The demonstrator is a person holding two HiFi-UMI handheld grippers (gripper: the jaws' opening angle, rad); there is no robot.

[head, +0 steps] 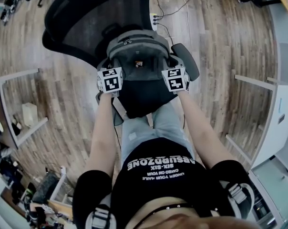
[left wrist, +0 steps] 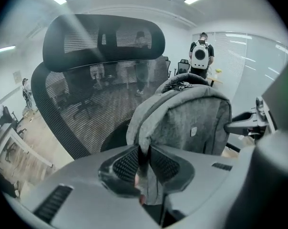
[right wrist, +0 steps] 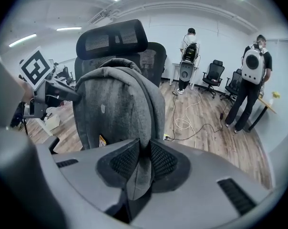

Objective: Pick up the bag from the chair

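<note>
A grey backpack [head: 137,54] stands upright on the black mesh office chair [head: 87,18], in front of its backrest. My left gripper [head: 109,80] is shut on the bag's left side fabric, seen pinched between its pads in the left gripper view, where the grey backpack [left wrist: 194,120] fills the middle. My right gripper [head: 175,79] is shut on the bag's right edge; in the right gripper view the grey backpack [right wrist: 118,109] hangs from its jaws, with the chair's headrest [right wrist: 113,39] behind it.
The chair's armrest [head: 185,61] sticks out at the right of the bag. Cables [head: 170,4] run over the wooden floor behind the chair. A desk [head: 20,109] stands at the left, a white cabinet [head: 277,123] at the right. People [right wrist: 251,80] stand farther off in the room.
</note>
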